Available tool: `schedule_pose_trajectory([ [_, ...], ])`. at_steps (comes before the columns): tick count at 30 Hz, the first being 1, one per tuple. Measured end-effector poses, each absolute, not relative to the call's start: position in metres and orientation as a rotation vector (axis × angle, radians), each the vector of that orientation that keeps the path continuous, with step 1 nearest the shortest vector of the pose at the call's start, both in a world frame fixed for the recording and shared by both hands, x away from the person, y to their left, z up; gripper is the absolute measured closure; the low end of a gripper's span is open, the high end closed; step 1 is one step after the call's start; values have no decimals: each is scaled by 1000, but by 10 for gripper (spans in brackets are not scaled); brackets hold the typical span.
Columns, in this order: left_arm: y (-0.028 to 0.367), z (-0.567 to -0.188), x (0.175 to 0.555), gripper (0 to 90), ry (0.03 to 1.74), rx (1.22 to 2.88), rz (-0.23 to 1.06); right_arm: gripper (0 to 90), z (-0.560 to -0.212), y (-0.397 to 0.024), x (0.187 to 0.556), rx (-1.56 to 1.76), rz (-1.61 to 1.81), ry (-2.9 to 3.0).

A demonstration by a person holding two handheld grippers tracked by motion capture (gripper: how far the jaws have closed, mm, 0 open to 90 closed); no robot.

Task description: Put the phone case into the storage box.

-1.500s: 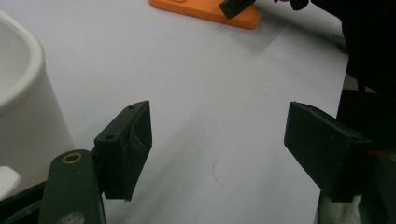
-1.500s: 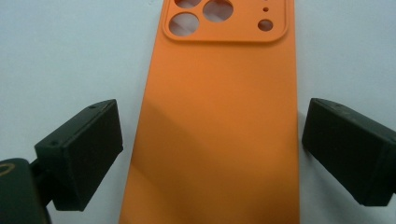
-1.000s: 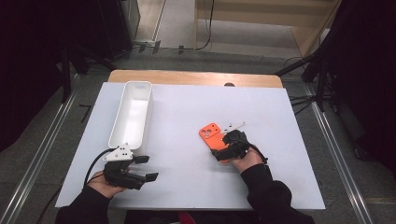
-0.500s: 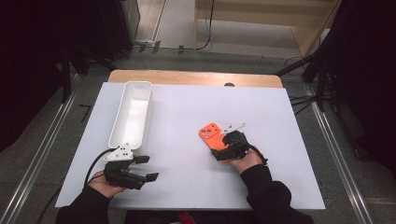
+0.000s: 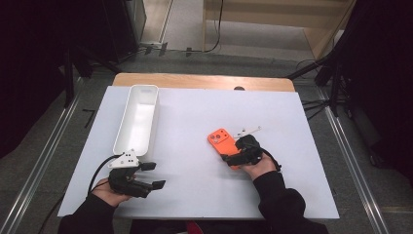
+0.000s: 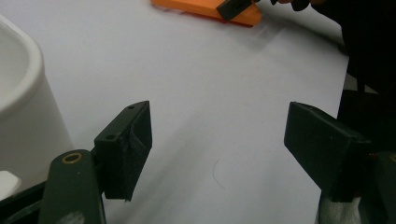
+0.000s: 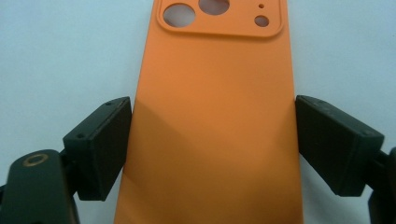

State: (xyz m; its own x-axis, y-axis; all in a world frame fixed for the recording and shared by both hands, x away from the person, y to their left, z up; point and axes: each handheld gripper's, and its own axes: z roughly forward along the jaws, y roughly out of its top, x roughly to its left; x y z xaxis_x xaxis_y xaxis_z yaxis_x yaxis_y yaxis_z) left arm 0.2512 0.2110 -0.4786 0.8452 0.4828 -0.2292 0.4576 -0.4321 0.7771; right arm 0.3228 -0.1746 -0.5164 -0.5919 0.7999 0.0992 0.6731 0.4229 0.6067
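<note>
An orange phone case (image 5: 218, 139) lies back up on the white table, right of centre, its camera cut-outs at the far end (image 7: 219, 18). My right gripper (image 5: 233, 152) reaches over its near end. In the right gripper view both black pads (image 7: 100, 144) press against the case's long edges, so the gripper (image 7: 212, 140) is shut on it. My left gripper (image 5: 155, 175) rests near the table's front left, pointing right. It stands open (image 6: 217, 140) with only bare table between the jaws. The case (image 6: 205, 7) lies far ahead of it.
A long white tray (image 5: 138, 119) stands at the left of the white tabletop (image 5: 195, 107), just beyond my left gripper; its rounded wall (image 6: 23, 107) is beside the left jaw. A wooden strip (image 5: 204, 82) borders the far edge.
</note>
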Motion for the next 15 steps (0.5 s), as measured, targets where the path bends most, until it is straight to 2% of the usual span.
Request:
schedule_pose_trajectory([
  [15,210,-478,251,239,686,2086,34,136,-502,-185,323,1356,1100,2451],
])
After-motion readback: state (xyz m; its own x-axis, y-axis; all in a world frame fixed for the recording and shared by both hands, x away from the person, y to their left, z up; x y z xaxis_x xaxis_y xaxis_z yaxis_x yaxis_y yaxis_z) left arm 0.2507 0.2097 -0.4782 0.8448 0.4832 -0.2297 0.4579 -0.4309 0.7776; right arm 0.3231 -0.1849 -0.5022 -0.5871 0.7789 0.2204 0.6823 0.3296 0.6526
